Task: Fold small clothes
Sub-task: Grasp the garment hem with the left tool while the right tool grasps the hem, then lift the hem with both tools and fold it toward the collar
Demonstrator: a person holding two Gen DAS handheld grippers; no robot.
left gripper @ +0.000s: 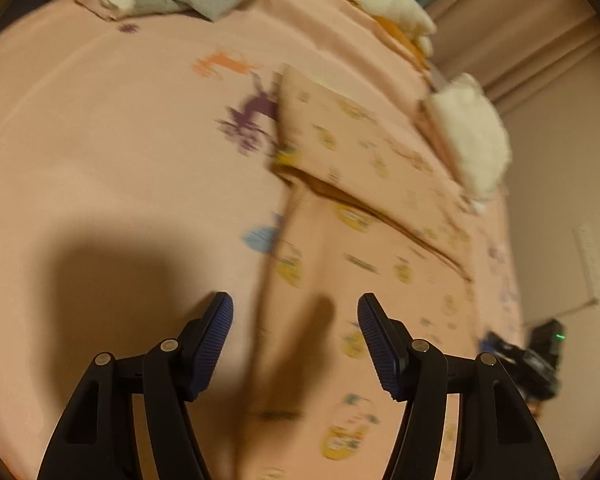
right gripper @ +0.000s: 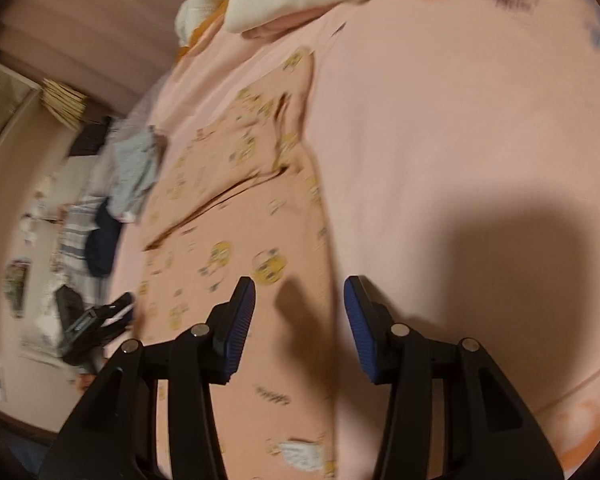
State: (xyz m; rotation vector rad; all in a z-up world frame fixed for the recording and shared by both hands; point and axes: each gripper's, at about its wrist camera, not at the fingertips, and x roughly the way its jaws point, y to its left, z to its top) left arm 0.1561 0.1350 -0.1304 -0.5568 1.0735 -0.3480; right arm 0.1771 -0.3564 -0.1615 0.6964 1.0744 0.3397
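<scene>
Left tool: jaws apart, nothing between the pads, hovering over the garment's left long edge. Right tool: also apart and empty, over the opposite long edge. The pink printed garment lay flat on the bed, near its side edge, long axis running straight away from both tools, far end already folded back on itself. Each hand sat about equally near its own edge; the next fold likely needs both near corners pinched together.
</scene>
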